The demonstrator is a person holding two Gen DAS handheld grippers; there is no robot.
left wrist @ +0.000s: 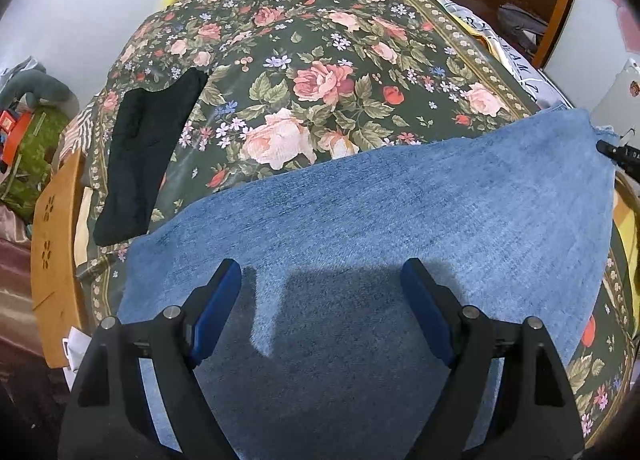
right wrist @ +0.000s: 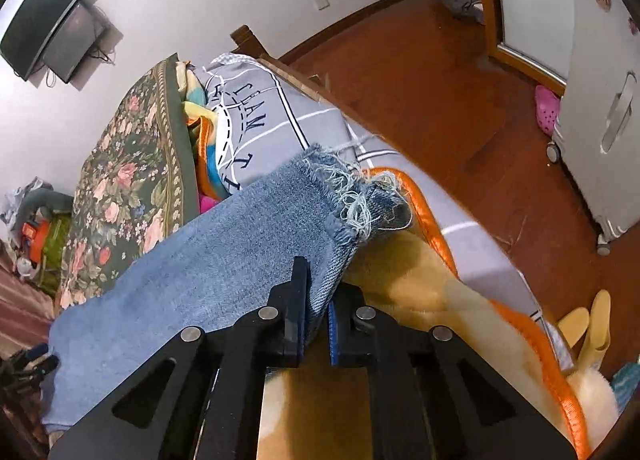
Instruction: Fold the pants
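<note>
Lengthwise across floral bedspread point(left wrist: 320, 60): faded blue denim pants point(left wrist: 400, 212).
Right gripper point(right wrist: 316, 292) clenched on frayed hem end point(right wrist: 352, 196); left gripper point(left wrist: 322, 280) spread wide, empty, above opposite end.

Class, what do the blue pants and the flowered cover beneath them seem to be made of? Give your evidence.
Blue pants: probably washed denim, matte; diagonal weave, frayed white hem threads. Flowered dark green cover: likely printed woven cloth, matte; exact fibre unclear.
</note>
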